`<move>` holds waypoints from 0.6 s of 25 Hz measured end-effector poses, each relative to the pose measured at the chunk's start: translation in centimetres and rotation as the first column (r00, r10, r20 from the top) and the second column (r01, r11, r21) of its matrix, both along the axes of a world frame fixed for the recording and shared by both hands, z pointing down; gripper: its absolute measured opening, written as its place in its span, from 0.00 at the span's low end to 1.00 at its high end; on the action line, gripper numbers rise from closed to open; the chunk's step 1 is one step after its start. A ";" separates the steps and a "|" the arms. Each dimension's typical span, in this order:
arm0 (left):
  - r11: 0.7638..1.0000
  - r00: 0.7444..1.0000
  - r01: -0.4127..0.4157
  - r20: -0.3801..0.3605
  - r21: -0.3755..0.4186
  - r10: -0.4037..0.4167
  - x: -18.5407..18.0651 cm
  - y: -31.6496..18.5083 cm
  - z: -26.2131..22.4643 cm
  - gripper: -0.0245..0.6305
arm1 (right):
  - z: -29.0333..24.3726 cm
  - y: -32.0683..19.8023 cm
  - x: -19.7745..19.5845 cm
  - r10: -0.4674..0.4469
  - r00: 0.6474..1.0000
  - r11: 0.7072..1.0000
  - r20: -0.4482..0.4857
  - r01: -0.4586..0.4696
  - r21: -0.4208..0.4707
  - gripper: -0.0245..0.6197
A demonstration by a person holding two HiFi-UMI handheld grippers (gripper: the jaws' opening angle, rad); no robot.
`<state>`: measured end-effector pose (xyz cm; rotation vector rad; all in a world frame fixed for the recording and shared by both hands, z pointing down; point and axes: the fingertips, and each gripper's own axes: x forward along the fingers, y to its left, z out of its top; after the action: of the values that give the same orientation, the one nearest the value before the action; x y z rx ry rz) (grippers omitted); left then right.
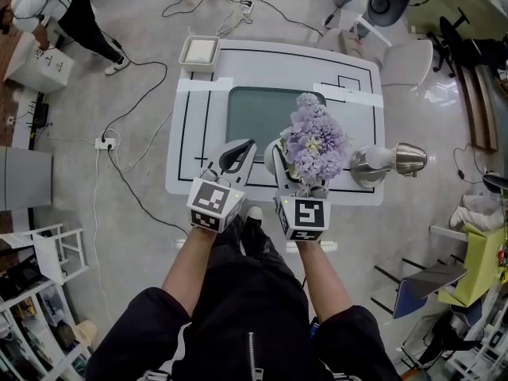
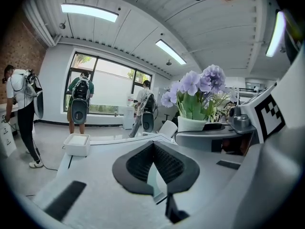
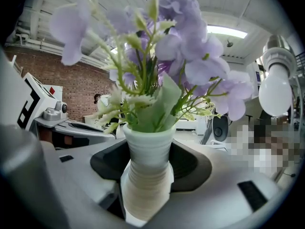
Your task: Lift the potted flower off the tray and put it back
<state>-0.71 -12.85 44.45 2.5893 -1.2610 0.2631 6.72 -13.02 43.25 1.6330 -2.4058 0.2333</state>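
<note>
The potted flower (image 1: pixel 316 141) has purple blooms in a white ribbed pot (image 3: pixel 147 161). My right gripper (image 1: pixel 298 177) is shut on the pot's body and holds it upright in the air over the front right of the white table (image 1: pixel 194 141), to the right of the dark green tray (image 1: pixel 254 117). In the right gripper view the right gripper (image 3: pixel 148 166) has a black pad pressed against each side of the pot. My left gripper (image 1: pixel 236 153) hovers just left of it, over the tray's front edge. In its own view the left gripper (image 2: pixel 153 149) is shut on nothing, with the flower (image 2: pixel 195 99) to its right.
A white square box (image 1: pixel 198 52) sits at the table's back left corner. A metal lamp with a bare bulb (image 1: pixel 389 159) lies at the table's right edge, close to the flower. Cables cross the floor on the left, a white chair (image 1: pixel 413 58) stands at the back right, and people stand farther off.
</note>
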 end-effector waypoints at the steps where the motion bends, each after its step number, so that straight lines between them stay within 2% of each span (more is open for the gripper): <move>1: 1.000 1.000 0.001 -0.002 -0.001 -0.001 -0.1 -0.1 0.0 0.04 | 0.2 -0.3 0.1 0.001 1.000 1.000 -0.002 -0.001 -0.003 0.42; 15: 0.999 0.999 0.032 0.000 -0.024 -0.032 -2.4 -0.5 1.4 0.04 | 1.5 -3.8 -0.3 0.002 1.000 1.000 -0.022 -0.001 0.018 0.42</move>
<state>-3.07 -13.35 45.82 2.5462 -1.2903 0.2703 6.42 -16.80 44.72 1.6366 -2.3971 0.1933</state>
